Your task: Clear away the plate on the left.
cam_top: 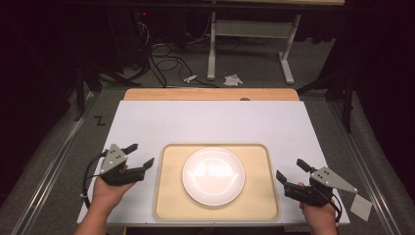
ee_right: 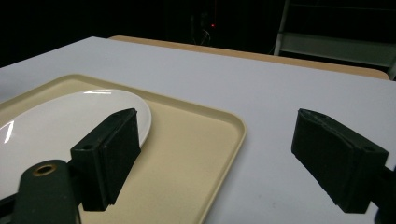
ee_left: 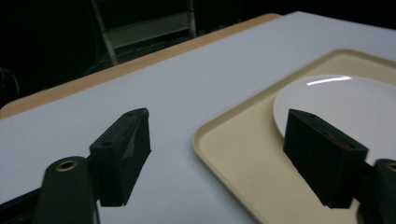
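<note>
white round plate (cam_top: 213,176) flat on beige tray (cam_top: 169,196).

The table (cam_top: 147,127) has a flat white top with a strip of bare wood along its far edge. A beige rectangular tray (cam_top: 169,196) with rounded corners and a raised rim lies directly on the white surface, near the front edge and roughly centred between the two sides. A round white plate (cam_top: 213,176) rests inside the tray, near its middle.

We see a white plate (cam_top: 213,176) on a beige tray (cam_top: 169,196), over a white table (cam_top: 205,122) edged in tan wood.
</note>
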A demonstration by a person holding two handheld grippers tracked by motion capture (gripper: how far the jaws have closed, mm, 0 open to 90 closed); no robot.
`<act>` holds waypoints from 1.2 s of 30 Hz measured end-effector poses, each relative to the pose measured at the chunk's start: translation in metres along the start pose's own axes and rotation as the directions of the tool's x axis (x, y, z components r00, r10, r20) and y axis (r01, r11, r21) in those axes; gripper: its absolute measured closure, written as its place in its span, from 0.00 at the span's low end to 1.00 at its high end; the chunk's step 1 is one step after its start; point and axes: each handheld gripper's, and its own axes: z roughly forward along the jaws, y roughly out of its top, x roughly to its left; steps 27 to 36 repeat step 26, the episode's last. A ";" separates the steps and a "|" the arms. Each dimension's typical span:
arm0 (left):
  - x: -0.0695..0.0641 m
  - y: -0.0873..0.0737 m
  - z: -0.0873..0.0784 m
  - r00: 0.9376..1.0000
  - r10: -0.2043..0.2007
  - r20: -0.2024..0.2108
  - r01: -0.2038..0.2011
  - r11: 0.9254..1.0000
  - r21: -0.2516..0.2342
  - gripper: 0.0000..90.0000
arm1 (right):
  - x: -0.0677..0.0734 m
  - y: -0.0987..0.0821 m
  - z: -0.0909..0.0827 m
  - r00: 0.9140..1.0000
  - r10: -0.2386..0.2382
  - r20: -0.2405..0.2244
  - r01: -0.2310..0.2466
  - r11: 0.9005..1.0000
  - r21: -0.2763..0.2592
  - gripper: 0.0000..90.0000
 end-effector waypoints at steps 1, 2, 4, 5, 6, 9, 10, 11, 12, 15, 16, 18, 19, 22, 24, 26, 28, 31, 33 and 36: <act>0.008 0.002 -0.006 1.000 -0.003 -0.030 0.003 1.000 -0.023 0.19 | 0.000 0.000 0.000 1.000 0.004 0.002 -0.004 1.000 -0.003 0.18; 0.008 0.002 -0.006 1.000 -0.003 -0.030 0.003 1.000 -0.023 0.15 | 0.000 0.000 0.000 1.000 0.004 0.002 -0.004 1.000 -0.003 0.18; 0.013 0.004 -0.011 0.998 0.001 -0.064 -0.003 0.999 -0.032 0.11 | 0.000 0.000 0.000 1.000 0.007 0.001 -0.007 1.000 -0.002 0.18; 0.015 0.004 -0.013 0.996 0.010 -0.085 -0.013 0.999 -0.034 0.04 | 0.000 0.000 -0.001 1.000 0.006 0.003 -0.006 1.000 -0.003 0.18; 0.017 0.004 -0.015 0.994 0.028 -0.105 -0.032 0.999 -0.030 0.01 | 0.000 0.000 -0.001 1.000 0.007 0.003 -0.007 1.000 -0.007 0.18; 0.022 0.004 -0.021 0.992 0.036 -0.120 -0.039 0.999 -0.026 0.00 | -0.003 -0.001 -0.002 1.000 0.018 0.012 -0.018 1.000 -0.009 0.18; 0.024 0.006 -0.022 0.993 0.019 -0.121 -0.023 0.999 -0.034 0.00 | -0.003 -0.002 -0.002 1.000 0.020 0.019 -0.020 1.000 -0.003 0.18; 0.025 0.008 -0.023 0.993 0.000 -0.118 -0.005 0.999 -0.043 0.00 | -0.004 -0.002 -0.001 1.000 0.021 0.020 -0.021 1.000 0.002 0.18; 0.025 0.009 -0.023 0.993 -0.014 -0.113 0.009 0.999 -0.044 0.00 | -0.004 -0.002 -0.001 1.000 0.021 0.020 -0.021 1.000 0.002 0.18; 0.024 0.006 -0.020 0.995 0.002 -0.102 -0.005 1.000 -0.026 0.00 | 0.000 -0.002 0.001 1.000 0.008 0.023 -0.008 1.000 0.012 0.18; 0.024 0.006 -0.019 0.995 0.005 -0.099 -0.007 1.000 -0.020 0.00 | 0.000 -0.002 0.001 1.000 0.008 0.023 -0.008 1.000 0.012 0.18; 0.024 0.006 -0.019 0.995 0.015 -0.101 -0.017 1.000 -0.017 0.00 | 0.002 -0.002 0.001 1.000 0.000 0.019 0.000 1.000 0.016 0.18; 0.025 0.007 -0.020 0.995 0.012 -0.099 -0.015 1.000 -0.024 0.00 | 0.002 -0.002 0.002 1.000 -0.004 0.022 0.004 1.000 0.019 0.18; 0.028 0.010 -0.022 0.994 0.000 -0.108 -0.005 0.999 -0.042 0.00 | 0.001 -0.003 0.003 1.000 -0.002 0.023 0.001 1.000 0.026 0.18; 0.030 0.010 -0.023 0.993 -0.006 -0.117 0.000 0.999 -0.049 0.00 | 0.001 -0.003 0.002 1.000 0.003 0.024 -0.004 1.000 0.025 0.18; 0.032 0.010 -0.024 0.992 -0.012 -0.126 0.005 0.998 -0.056 0.00 | 0.000 -0.003 0.002 1.000 0.011 0.026 -0.011 1.000 0.023 0.18; 0.032 0.010 -0.024 0.992 -0.012 -0.126 0.005 0.998 -0.056 0.00 | 0.000 -0.003 0.002 1.000 0.011 0.026 -0.011 1.000 0.023 0.18; 0.032 0.010 -0.024 0.992 -0.012 -0.126 0.005 0.998 -0.056 0.00 | 0.000 -0.003 0.002 1.000 0.011 0.026 -0.011 1.000 0.023 0.18; 0.032 0.010 -0.024 0.992 -0.012 -0.126 0.005 0.998 -0.056 0.00 | 0.000 -0.003 0.002 1.000 0.011 0.026 -0.011 1.000 0.023 0.18; 0.032 0.010 -0.024 0.992 -0.012 -0.126 0.005 0.998 -0.056 0.00 | 0.000 -0.003 0.002 1.000 0.011 0.026 -0.011 1.000 0.023 0.18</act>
